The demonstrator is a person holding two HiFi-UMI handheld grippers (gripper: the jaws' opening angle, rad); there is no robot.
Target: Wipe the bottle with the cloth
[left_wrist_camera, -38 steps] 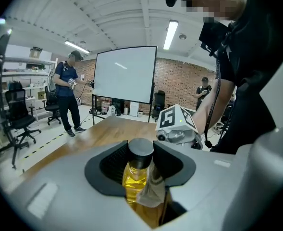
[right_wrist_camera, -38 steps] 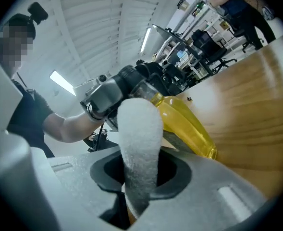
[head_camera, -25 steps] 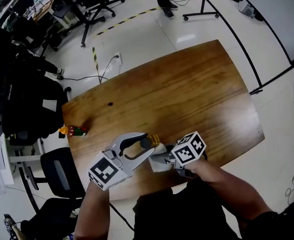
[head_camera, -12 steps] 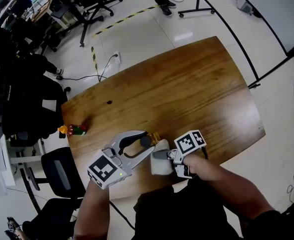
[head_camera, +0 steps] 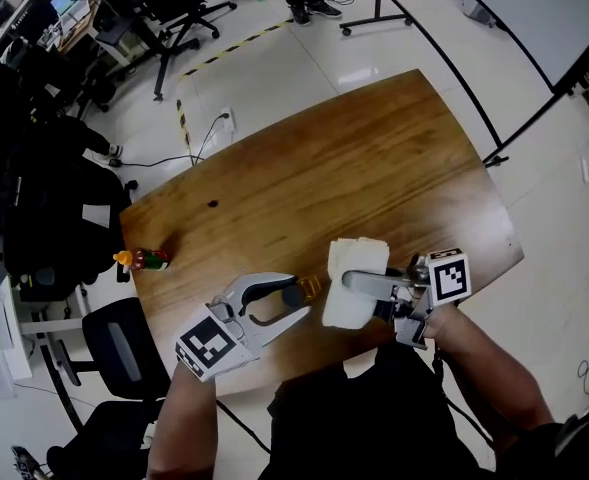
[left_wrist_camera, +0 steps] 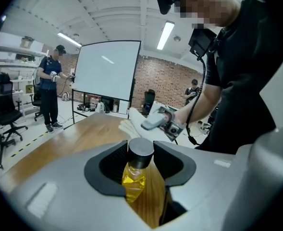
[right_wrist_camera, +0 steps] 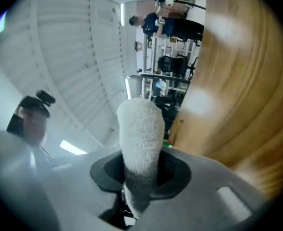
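My right hand-held gripper [head_camera: 369, 284], clamped on the cloth [head_camera: 354, 253], has swung up and away from the bottle [head_camera: 310, 286] that my left hand-held gripper [head_camera: 292, 303] grips near the front edge of the counter [head_camera: 374, 168]; I judge that wiping pass over.

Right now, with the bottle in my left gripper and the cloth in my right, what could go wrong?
The left gripper grips the yellow bottle only near its black cap, so a firm wipe might twist it loose. The right gripper pinches the white cloth at one end; the free part could flop or slip out. Both are by the wooden table's near edge, so a dropped bottle may roll off.
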